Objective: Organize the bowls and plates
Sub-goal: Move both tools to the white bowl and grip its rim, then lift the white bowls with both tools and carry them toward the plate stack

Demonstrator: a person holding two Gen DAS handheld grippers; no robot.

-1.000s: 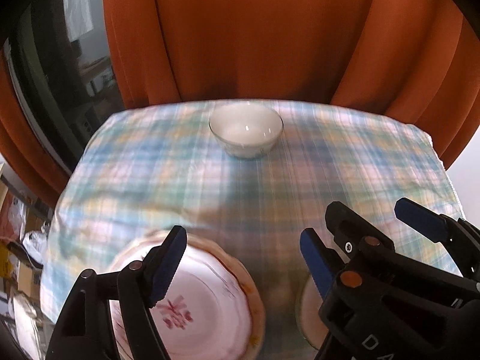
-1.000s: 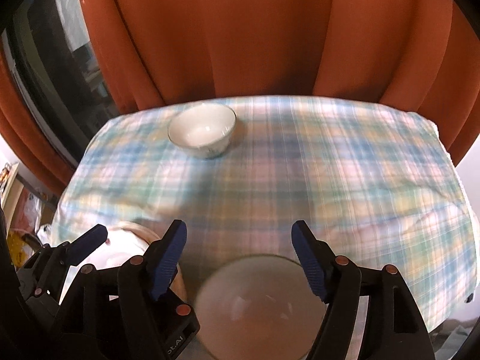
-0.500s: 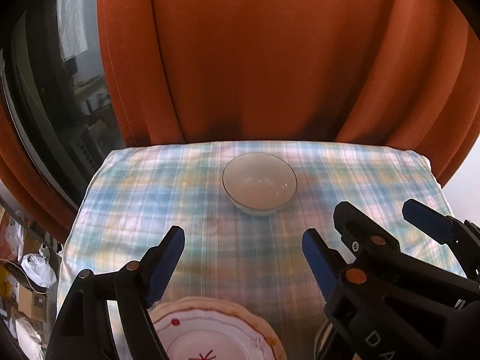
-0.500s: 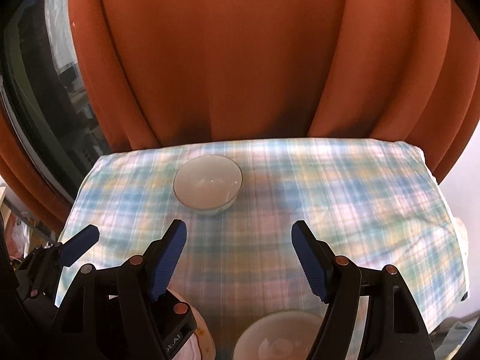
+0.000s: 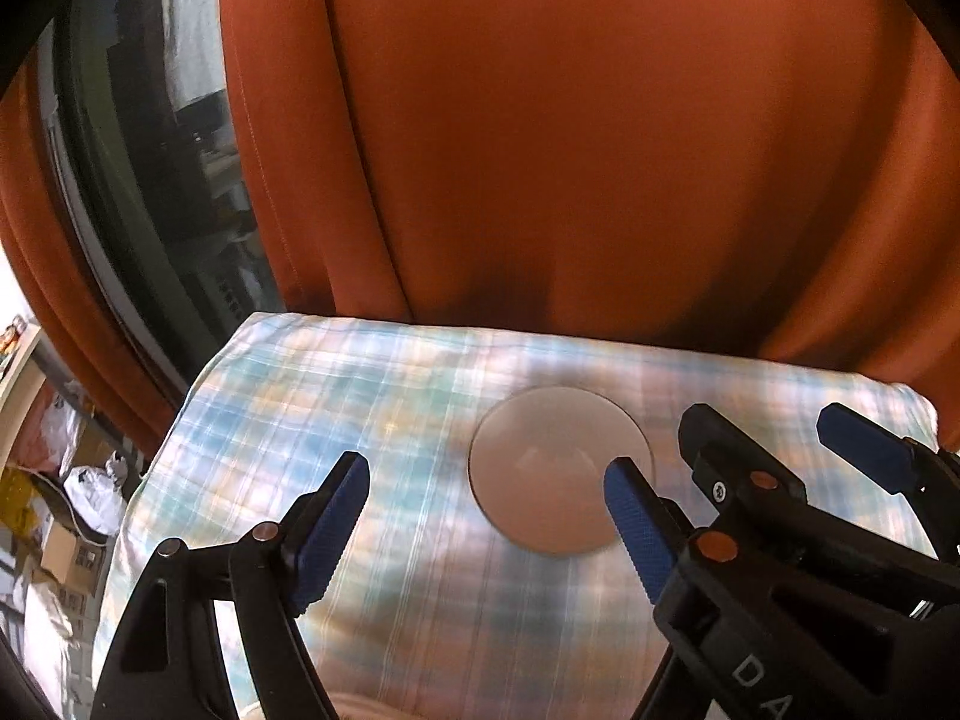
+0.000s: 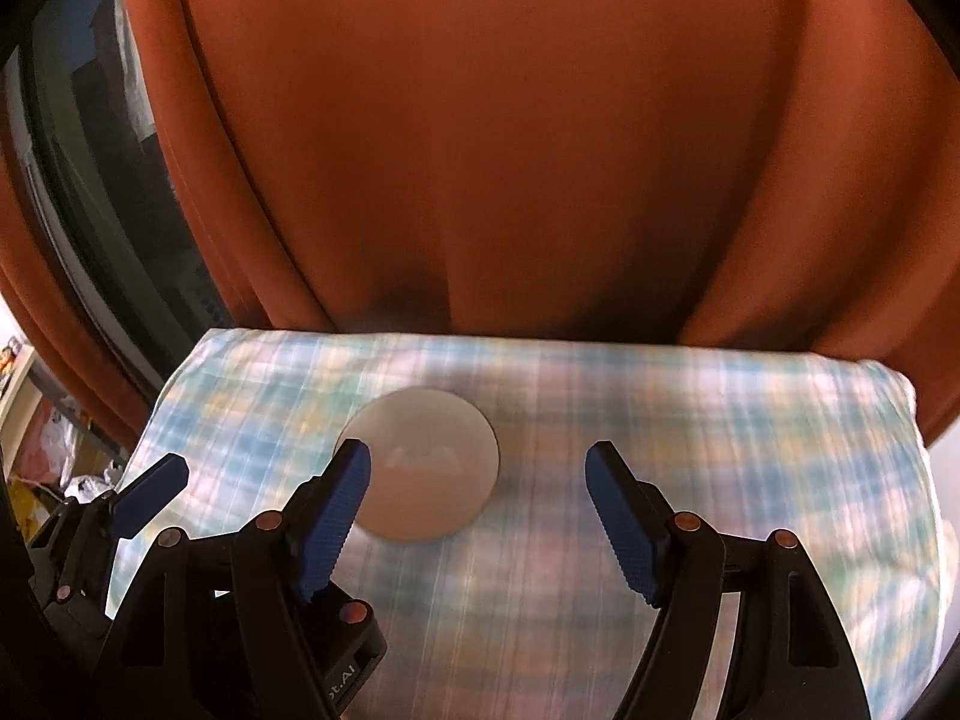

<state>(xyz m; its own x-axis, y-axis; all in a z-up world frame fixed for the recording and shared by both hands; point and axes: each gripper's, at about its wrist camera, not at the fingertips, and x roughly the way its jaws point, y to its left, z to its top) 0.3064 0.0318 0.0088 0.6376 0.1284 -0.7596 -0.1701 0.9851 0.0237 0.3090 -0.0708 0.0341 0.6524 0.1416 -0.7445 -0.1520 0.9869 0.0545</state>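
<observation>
A pale white bowl [image 5: 558,468] stands on the blue plaid tablecloth [image 5: 288,420], blurred by motion. In the left wrist view my left gripper [image 5: 486,486] is open and holds nothing; the bowl lies beyond it, just behind its right fingertip. My right gripper [image 5: 780,438] shows at the right, beside the bowl. In the right wrist view the same bowl [image 6: 426,468] sits beyond the right gripper [image 6: 480,474], partly behind its left fingertip. That gripper is open and empty. One blue pad of the left gripper's fingers [image 6: 153,489] shows at the far left.
Orange curtains [image 5: 600,150] hang right behind the table's far edge. A dark window [image 5: 150,180] is at the left, with boxes and bags [image 5: 78,498] on the floor below. The tablecloth [image 6: 750,450] right of the bowl carries nothing.
Both grippers moved forward over the table toward the far bowl, which now looks larger and lower. The floral plate and the near bowl dropped out of view at the bottom. Jaws stayed open.
</observation>
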